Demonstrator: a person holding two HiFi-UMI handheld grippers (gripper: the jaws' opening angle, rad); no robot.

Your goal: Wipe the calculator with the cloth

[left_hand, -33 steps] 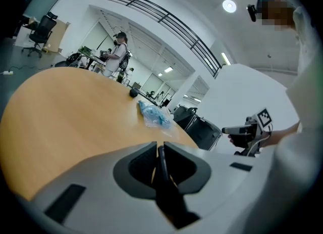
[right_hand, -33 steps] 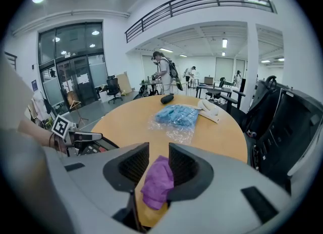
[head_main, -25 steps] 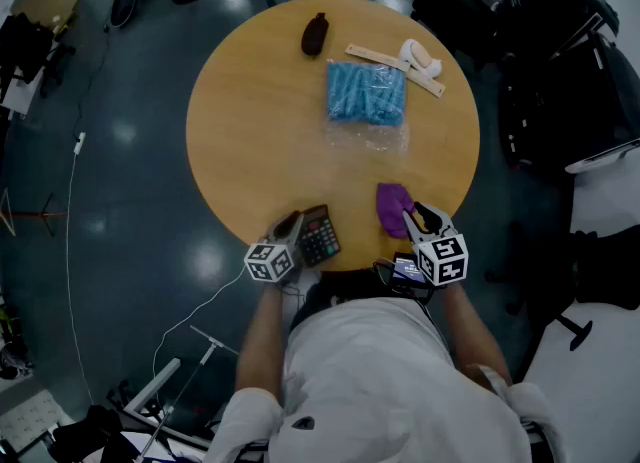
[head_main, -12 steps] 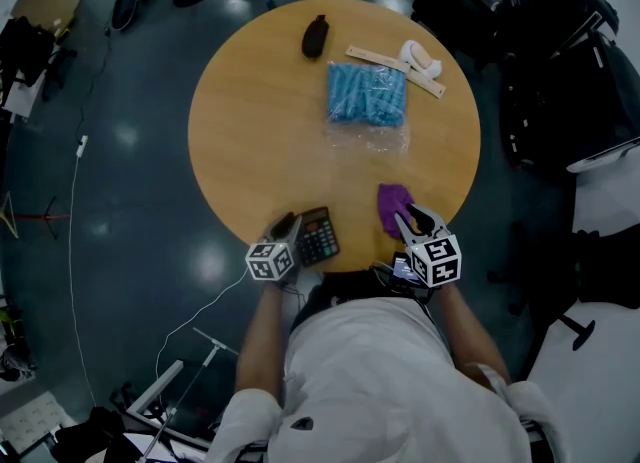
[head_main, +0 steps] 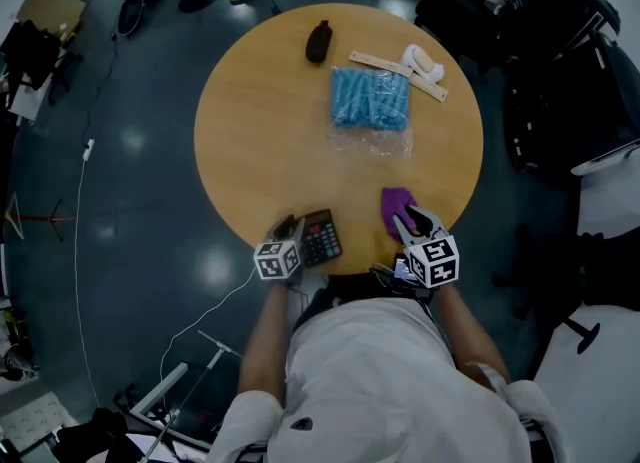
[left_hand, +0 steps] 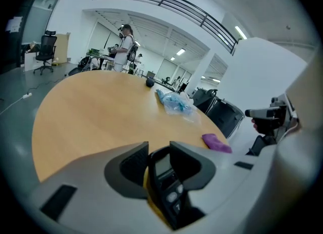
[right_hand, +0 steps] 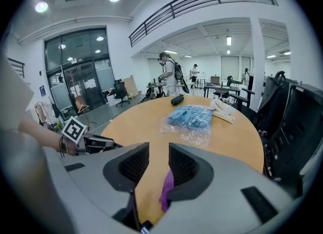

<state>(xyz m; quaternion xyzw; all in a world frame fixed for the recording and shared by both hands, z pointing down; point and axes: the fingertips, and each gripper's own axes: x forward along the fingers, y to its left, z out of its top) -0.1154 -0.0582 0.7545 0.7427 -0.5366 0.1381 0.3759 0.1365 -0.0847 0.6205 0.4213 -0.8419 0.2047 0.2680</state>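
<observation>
A black calculator [head_main: 320, 237] lies at the near edge of the round wooden table [head_main: 260, 121]. My left gripper [head_main: 288, 228] is at its left side. In the left gripper view the calculator [left_hand: 166, 187] sits between the jaws of my left gripper [left_hand: 159, 149]. Those jaws have just been opening, and a gap shows beside the left jaw. A purple cloth [head_main: 397, 206] lies on the table to the right. My right gripper [head_main: 415, 219] stands open at its near edge. In the right gripper view the cloth [right_hand: 166, 190] shows low by the right jaw of my right gripper [right_hand: 158, 152].
A clear bag of blue items [head_main: 368, 96] lies mid-table. Beyond it are a small black object [head_main: 318, 41] and a white thing on a wooden strip [head_main: 425, 61]. Dark office chairs [head_main: 545, 71] stand to the right of the table. A cable [head_main: 80, 211] runs over the floor at left.
The left gripper has tilted a little at the calculator's left edge. The calculator, the cloth and the right gripper stay where they were.
</observation>
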